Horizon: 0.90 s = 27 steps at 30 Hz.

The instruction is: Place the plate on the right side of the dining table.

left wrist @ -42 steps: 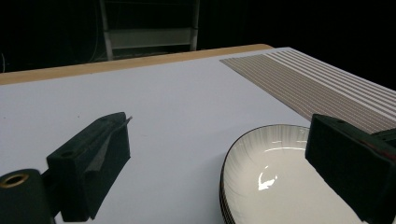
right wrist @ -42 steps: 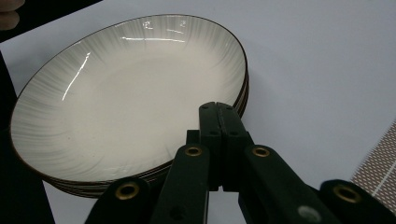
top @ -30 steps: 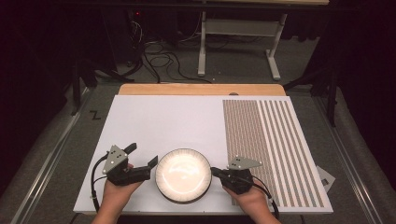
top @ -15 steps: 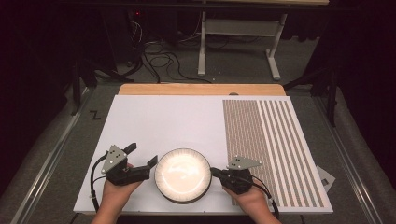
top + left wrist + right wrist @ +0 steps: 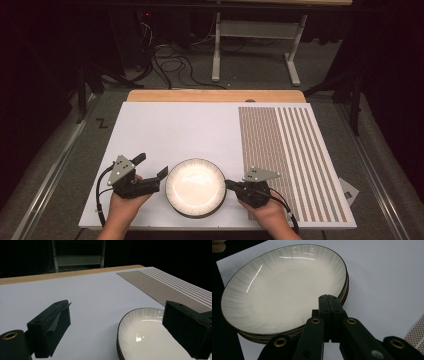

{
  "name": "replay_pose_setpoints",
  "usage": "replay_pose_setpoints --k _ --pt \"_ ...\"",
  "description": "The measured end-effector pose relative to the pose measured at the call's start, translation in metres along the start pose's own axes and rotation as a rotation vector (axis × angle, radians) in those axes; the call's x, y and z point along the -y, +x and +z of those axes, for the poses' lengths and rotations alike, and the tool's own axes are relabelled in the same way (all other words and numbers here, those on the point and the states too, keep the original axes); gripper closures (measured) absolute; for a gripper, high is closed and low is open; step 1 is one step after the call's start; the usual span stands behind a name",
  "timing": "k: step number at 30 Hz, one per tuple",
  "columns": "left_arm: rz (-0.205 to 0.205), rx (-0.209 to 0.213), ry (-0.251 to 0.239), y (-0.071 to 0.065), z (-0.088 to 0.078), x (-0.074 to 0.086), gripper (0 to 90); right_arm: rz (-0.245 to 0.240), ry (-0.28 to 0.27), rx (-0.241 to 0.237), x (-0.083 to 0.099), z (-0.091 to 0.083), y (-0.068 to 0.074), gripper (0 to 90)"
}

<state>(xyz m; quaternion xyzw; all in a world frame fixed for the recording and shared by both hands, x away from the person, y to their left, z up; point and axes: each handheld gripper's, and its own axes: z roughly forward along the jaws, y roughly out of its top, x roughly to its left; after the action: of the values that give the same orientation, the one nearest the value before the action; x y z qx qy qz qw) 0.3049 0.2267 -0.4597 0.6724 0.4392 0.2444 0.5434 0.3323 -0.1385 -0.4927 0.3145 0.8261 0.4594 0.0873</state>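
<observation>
A stack of white plates (image 5: pixel 195 186) with dark rims sits near the front edge of the white board (image 5: pixel 190 130). My left gripper (image 5: pixel 150 167) is open just left of the stack. In the left gripper view one jaw stands over bare board and the other hangs over the top plate (image 5: pixel 142 332). My right gripper (image 5: pixel 231 186) is at the stack's right side. In the right gripper view its jaws are pressed together, and their tips lie over the rim of the top plate (image 5: pixel 282 290). Nothing shows between them.
The board's right part carries a brown striped pattern (image 5: pixel 290 150). A wooden table edge (image 5: pixel 215 95) runs behind the board. Cables and a metal stand's legs (image 5: pixel 250 55) lie on the dark floor beyond. A small grey tag (image 5: pixel 348 190) lies off the board's right side.
</observation>
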Motion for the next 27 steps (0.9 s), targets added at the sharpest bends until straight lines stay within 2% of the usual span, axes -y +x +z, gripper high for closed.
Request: replay_pose_setpoints --k 10,27 --pt "-0.012 0.006 0.007 0.0006 0.0015 0.002 8.6 -0.013 -0.004 -0.006 0.0003 0.0001 -0.0012 90.0" --pt "-0.019 0.008 0.001 0.0029 -0.0002 0.0014 8.6 -0.008 -0.004 -0.011 -0.0005 0.0004 -0.0026 90.0"
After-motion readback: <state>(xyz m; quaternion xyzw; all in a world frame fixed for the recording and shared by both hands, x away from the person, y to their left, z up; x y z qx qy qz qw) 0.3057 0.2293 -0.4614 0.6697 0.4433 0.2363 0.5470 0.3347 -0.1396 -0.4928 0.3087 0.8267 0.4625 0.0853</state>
